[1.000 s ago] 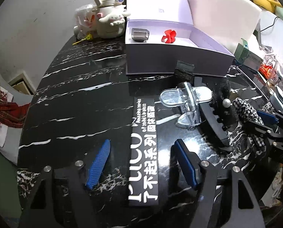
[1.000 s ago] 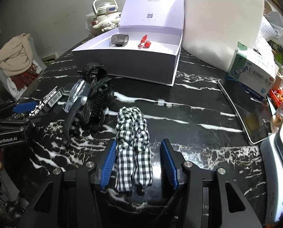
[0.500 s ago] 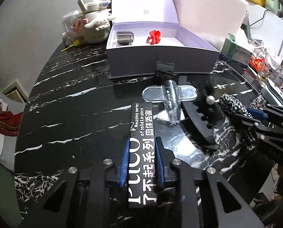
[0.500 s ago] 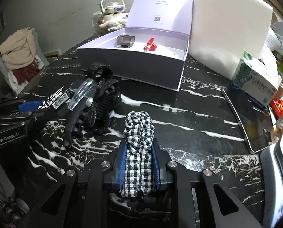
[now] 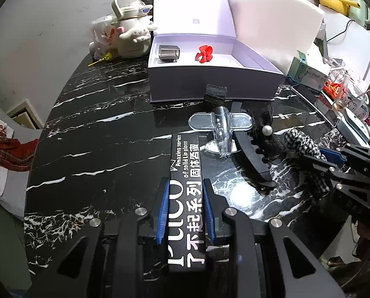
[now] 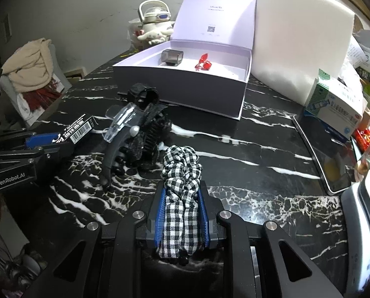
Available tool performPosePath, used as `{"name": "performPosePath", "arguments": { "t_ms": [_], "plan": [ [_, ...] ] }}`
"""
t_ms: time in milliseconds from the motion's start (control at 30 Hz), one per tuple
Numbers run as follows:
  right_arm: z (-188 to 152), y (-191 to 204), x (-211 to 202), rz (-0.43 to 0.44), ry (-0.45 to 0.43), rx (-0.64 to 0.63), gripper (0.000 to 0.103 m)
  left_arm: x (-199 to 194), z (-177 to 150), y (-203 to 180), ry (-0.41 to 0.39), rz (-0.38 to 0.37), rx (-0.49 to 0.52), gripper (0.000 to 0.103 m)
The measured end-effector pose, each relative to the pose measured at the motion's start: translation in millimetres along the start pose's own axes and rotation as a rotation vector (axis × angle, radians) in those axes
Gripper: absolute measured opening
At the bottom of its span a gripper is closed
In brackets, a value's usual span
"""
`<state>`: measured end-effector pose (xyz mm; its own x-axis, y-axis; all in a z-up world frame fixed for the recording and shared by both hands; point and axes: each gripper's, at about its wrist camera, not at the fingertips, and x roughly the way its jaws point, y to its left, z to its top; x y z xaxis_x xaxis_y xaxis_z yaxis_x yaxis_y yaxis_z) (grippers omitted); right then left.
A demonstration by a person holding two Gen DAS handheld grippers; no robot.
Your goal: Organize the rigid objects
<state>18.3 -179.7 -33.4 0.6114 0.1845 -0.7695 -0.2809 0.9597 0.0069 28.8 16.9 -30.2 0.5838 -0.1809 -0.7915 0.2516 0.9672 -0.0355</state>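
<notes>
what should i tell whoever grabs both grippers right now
Left gripper: shut on the black lip gloss box.
Right gripper: shut on the checkered scrunchie.
Both items look low over the marble table.
Done: grey case and red clip lie in the open lilac box.
Left: the two held items, plus the clear clip and black claw clip on the table.

A round black marble table with white veins carries an open pale lilac gift box, a clear plastic hair claw, a long black hair clip and a white cartoon-dog kettle at the back.
</notes>
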Motion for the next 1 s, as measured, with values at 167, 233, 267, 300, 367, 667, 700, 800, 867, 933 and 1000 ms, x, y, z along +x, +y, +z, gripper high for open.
{"name": "performPosePath", "arguments": {
  "t_ms": [167, 233, 267, 300, 367, 667, 700, 800, 867, 933, 1000],
  "plan": [
    [0.8, 0.7, -5.4, 0.019, -0.016, -0.006, 0.024, -13.2, 3.1, -2.9, -0.017, 0.000, -0.002, 0.025],
    [1.9, 1.7, -8.8, 0.028, -0.023, -0.005, 0.024, -17.5, 5.8, -4.4, -0.018, -0.003, -0.004, 0.025],
    [2.9, 1.9, -10.1, 0.031, -0.025, -0.003, 0.024, -20.2, 7.4, -5.8, -0.021, -0.004, -0.002, 0.025],
    [4.0, 2.0, -11.5, 0.036, -0.027, -0.002, 0.024, -22.3, 9.0, -7.0, -0.024, -0.003, -0.001, 0.025],
    [6.7, 1.6, -15.0, 0.045, -0.033, 0.001, 0.024, -26.6, 12.3, -9.2, -0.031, -0.006, 0.002, 0.025],
    [11.1, 5.1, -25.0, 0.065, -0.042, 0.005, 0.024, -39.2, 28.9, -19.3, -0.058, -0.020, 0.022, 0.025],
    [11.6, 5.3, -26.1, 0.067, -0.044, 0.008, 0.024, -40.2, 30.2, -20.0, -0.059, -0.024, 0.022, 0.025],
    [14.0, 5.2, -28.6, 0.074, -0.046, 0.009, 0.024, -40.8, 35.9, -23.1, -0.062, -0.036, 0.031, 0.025],
    [17.3, 3.5, -30.4, 0.091, -0.047, 0.021, 0.024, -40.5, 40.6, -25.4, -0.067, -0.046, 0.040, 0.025],
    [19.8, 3.4, -32.2, 0.083, -0.053, 0.021, 0.024, -39.6, 44.2, -26.7, -0.068, -0.053, 0.047, 0.025],
    [23.4, 4.1, -33.0, 0.055, -0.061, 0.007, 0.024, -37.9, 49.3, -28.5, -0.069, -0.057, 0.058, 0.025]
  ]
}}
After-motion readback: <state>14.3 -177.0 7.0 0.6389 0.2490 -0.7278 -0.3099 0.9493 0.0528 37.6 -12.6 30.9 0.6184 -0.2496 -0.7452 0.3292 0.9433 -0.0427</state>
